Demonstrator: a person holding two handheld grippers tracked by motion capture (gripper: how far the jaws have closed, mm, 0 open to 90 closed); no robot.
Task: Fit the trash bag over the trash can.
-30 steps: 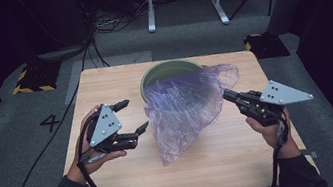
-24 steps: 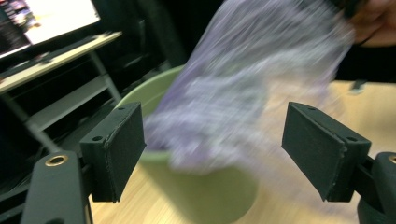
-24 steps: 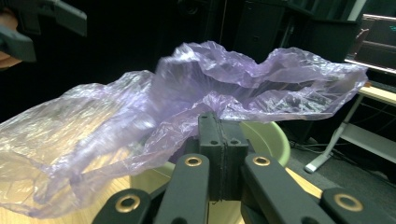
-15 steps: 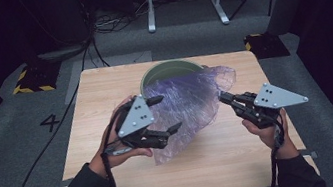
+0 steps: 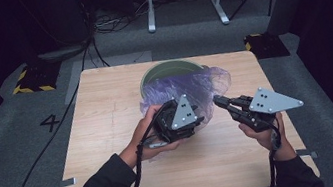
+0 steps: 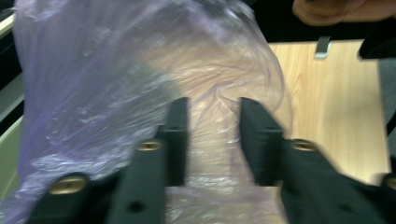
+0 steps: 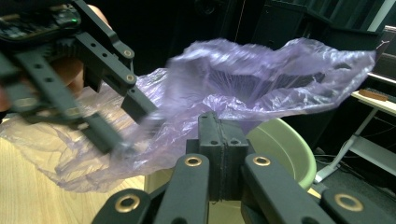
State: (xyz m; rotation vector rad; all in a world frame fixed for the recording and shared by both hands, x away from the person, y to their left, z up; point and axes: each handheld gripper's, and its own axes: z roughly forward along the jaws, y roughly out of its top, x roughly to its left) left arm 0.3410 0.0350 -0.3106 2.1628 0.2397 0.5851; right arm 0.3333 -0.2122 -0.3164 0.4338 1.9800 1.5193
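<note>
Left gripper (image 6: 212,135) has just been closing its jaws, and in its own view a fold of the purple plastic bag (image 6: 140,74) sits between them with a gap left on either side, so the pads do not yet press it; right gripper (image 7: 219,154) has its jaws pressed together on the bag's edge, the thin film caught between them; the bag is crumpled and see-through, draped over the near rim of a pale green bowl (image 5: 170,68) and spilling onto the wooden table (image 5: 104,128); both hands hold the grippers over the table's middle, close to each other; a grey carpet (image 5: 11,148) surrounds the table.
</note>
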